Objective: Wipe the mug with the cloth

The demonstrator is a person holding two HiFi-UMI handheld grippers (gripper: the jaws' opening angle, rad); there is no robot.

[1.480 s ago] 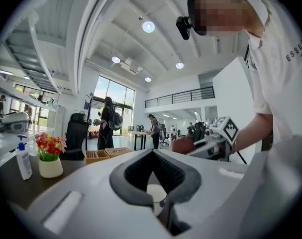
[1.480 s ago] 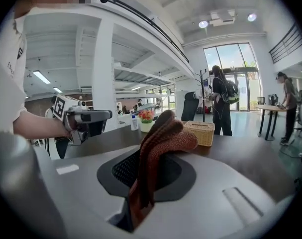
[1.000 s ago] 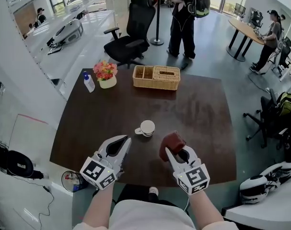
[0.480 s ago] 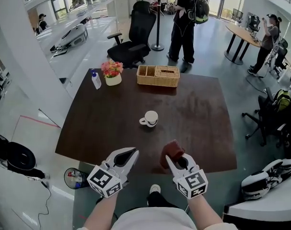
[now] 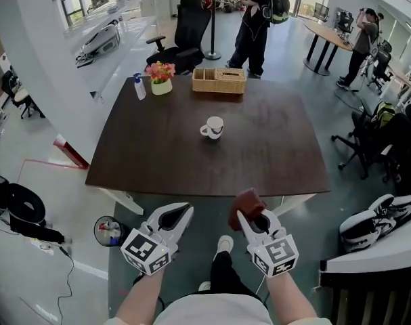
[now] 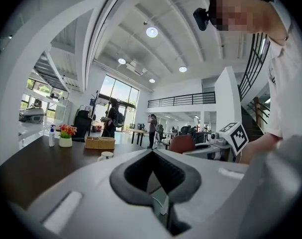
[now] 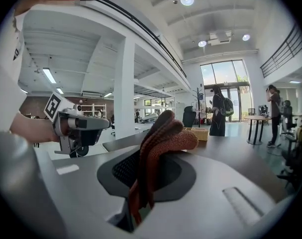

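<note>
Right gripper [image 5: 251, 217] is clamping the cloth [image 5: 246, 202]; left gripper [image 5: 180, 213] is resting closed, empty. Mug [image 5: 213, 127] well apart: brace it before wiping.

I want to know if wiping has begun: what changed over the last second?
Both grippers drew back from over the table. The left gripper and right gripper now hang past its near edge, farther from the mug. Nothing was grasped or released. The right gripper stays shut on the cloth, the left stays shut and empty, and the mug stands untouched.
</note>
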